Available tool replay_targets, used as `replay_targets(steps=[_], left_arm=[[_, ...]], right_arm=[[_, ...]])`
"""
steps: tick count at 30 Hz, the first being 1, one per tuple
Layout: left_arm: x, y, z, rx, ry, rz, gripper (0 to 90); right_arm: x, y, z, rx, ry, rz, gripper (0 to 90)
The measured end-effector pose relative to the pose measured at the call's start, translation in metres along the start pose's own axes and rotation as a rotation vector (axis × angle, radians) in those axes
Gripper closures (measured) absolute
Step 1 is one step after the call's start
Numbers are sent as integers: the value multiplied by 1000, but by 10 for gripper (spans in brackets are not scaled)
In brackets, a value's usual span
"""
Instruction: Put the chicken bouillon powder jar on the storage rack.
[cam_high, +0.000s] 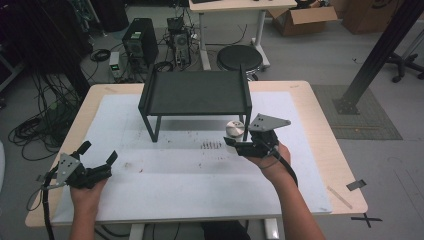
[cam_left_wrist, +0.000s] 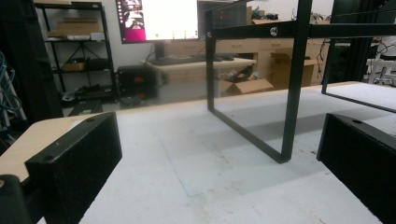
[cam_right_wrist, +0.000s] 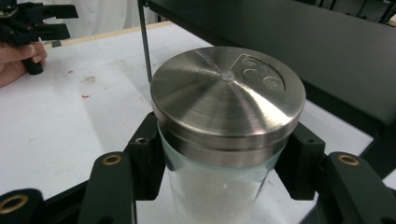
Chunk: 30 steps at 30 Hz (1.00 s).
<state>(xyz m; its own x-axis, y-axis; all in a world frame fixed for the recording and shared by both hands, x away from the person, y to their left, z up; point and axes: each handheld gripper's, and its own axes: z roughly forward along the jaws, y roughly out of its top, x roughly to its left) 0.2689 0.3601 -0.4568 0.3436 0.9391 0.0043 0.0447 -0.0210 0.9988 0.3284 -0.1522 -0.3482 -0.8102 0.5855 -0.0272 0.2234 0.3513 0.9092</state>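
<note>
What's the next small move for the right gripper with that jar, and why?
Probably lift the jar a little higher and carry it over the black shelf. The right gripper is shut on the glass below the steel lid, right beside the shelf's front right leg and below its top; the left gripper sits open and far off.
</note>
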Motion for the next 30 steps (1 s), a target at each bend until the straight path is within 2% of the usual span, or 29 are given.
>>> replay_targets(steps=[18,30], left_arm=[[0,0,0,1,-1,-1,4],[1,0,0,5,-3,-2,4]], right_arm=[[-3,41,9,-12,-1,0,434],[-9,59,17,-19,-9,10,434]])
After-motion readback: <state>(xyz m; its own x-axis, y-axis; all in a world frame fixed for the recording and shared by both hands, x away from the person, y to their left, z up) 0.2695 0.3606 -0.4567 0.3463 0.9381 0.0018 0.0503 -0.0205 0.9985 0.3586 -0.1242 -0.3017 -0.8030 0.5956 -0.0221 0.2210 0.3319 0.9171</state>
